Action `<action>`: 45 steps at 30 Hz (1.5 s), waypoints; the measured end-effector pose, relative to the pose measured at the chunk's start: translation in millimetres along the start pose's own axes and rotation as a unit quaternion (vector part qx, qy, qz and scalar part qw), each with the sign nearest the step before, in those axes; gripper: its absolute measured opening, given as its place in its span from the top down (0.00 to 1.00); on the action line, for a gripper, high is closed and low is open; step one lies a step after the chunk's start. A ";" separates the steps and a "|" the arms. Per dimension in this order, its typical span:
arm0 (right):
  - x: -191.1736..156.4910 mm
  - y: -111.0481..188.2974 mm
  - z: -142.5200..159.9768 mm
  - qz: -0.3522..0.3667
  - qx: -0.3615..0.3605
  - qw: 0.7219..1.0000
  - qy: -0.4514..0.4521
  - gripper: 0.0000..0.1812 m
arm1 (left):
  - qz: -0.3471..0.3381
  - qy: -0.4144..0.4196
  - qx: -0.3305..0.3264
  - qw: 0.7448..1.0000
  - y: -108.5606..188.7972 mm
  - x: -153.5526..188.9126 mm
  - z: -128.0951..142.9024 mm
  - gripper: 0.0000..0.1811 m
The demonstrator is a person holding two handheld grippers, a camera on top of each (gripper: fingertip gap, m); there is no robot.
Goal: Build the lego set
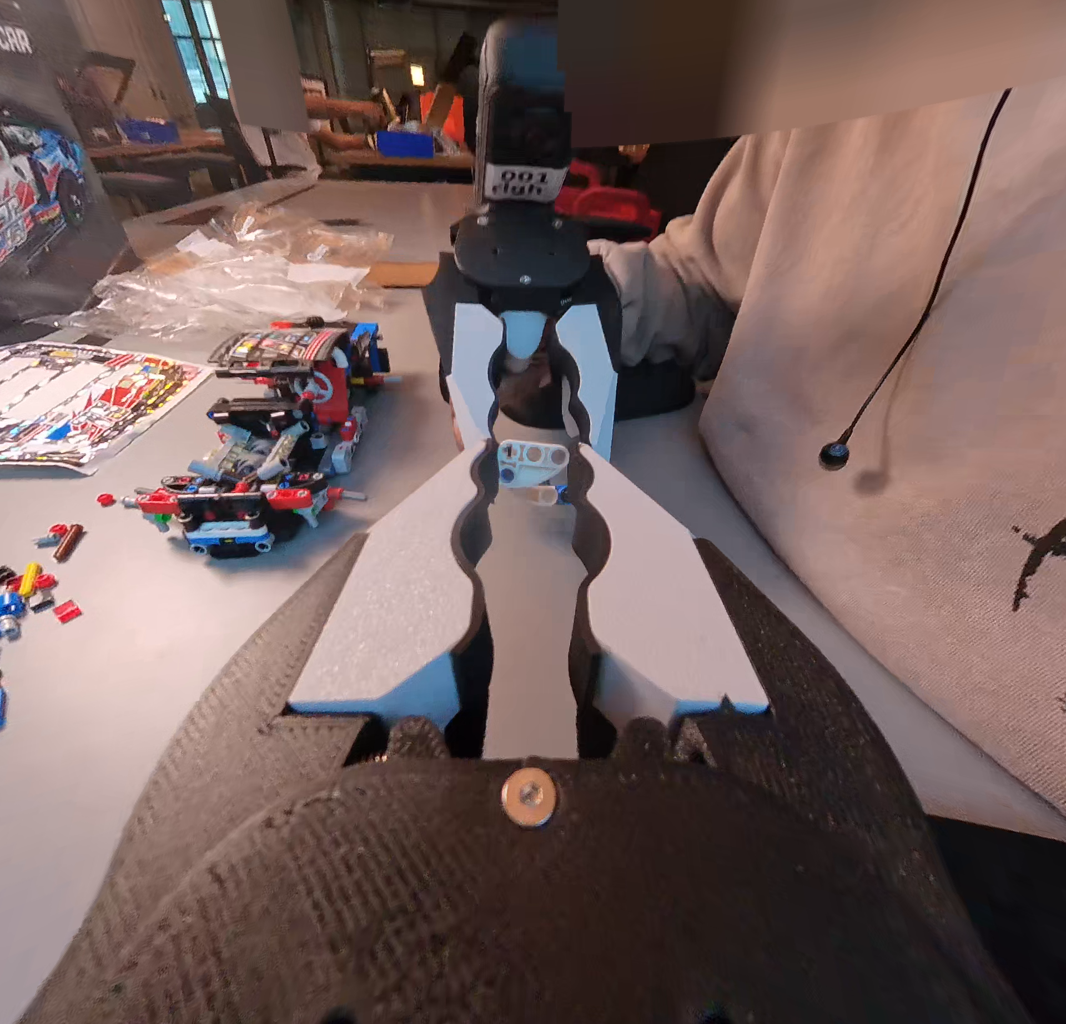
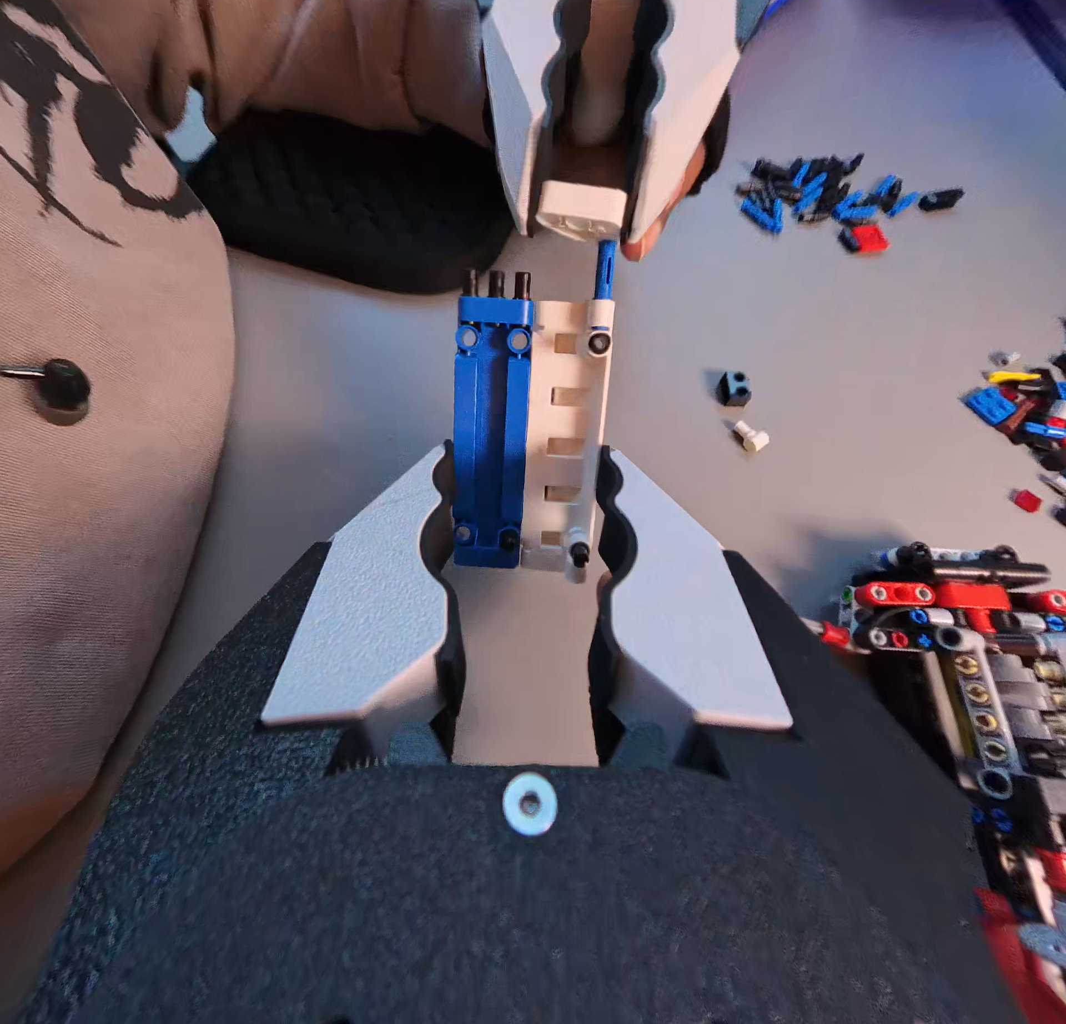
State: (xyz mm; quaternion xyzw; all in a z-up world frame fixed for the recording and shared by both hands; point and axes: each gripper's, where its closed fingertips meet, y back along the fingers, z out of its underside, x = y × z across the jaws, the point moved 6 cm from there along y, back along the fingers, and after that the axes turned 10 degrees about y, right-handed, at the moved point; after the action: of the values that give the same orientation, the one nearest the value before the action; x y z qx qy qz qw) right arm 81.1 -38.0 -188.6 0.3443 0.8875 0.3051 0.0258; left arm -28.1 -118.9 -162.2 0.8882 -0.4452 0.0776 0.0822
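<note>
Our right gripper [image 2: 526, 511] clamps the blue-and-white panel assembly [image 2: 528, 436] between its fingertips, panel sticking straight out ahead. Facing it tip to tip, our left gripper [image 1: 533, 471] pinches a small white connector piece [image 1: 530, 465], hovering just off the panel's blue pin [image 2: 604, 272]. The half-built car [image 1: 277, 436] sits off to the left gripper's left on the table [image 1: 144, 650].

Two hand-held grippers [image 2: 525, 511] [image 2: 582, 211], one part-built car [image 1: 277, 448], one sticker sheet [image 1: 75, 402]
</note>
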 end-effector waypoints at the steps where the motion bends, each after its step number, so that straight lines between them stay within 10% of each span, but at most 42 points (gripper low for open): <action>1: 2.2 5.2 -3.2 0.001 0.030 1.000 -0.002 0.74 | 0.000 0.004 0.013 1.000 2.5 -1.0 -2.7 0.87; 22: -2.8 11.3 -9.2 0.005 0.054 0.998 0.017 0.74 | -0.012 -0.037 -0.020 0.999 2.5 2.8 -0.4 0.87; 45: -9.4 14.8 -38.8 0.001 0.232 0.972 -0.032 0.74 | 0.080 0.013 0.140 0.987 -2.9 17.2 -38.7 0.87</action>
State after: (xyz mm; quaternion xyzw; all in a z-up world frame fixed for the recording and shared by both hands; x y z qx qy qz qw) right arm 87.2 -55.7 -150.3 0.3509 0.9326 0.0793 -0.0268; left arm -18.1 -122.2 -121.0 0.8515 -0.4985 0.1568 -0.0433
